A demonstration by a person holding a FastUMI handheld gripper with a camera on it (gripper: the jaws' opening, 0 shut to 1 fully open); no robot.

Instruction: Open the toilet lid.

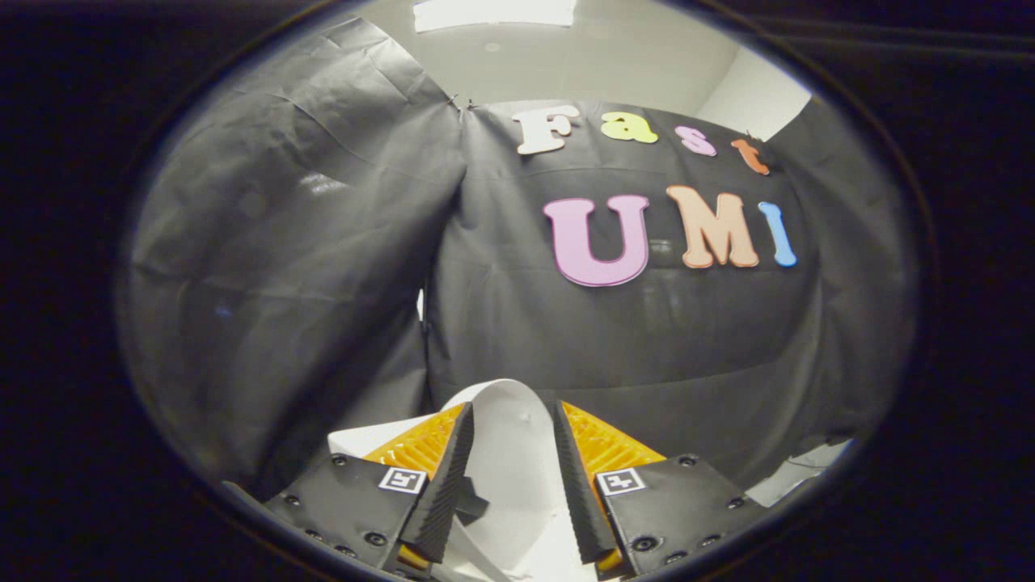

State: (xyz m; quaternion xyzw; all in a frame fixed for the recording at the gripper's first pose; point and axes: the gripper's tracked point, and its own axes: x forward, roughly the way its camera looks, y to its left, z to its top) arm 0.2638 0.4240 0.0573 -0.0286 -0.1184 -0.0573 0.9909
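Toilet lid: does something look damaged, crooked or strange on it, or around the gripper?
Nothing stands out. The white toilet lid sits between the fingers of the gripper, which appear to press on its rim from both sides. Its surface shows no crack or stain. The black cloth wall behind is only wrinkled.

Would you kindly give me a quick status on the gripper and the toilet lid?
Gripper fingers astride the white toilet lid, grip unconfirmed. Lid raised, its rounded edge against the black cloth wall. Nothing seen in the way.

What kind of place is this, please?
Probably a staged recording booth, not a real bathroom: black cloth walls hang all around, and a white toilet lid stands raised between the fingers of the tool.
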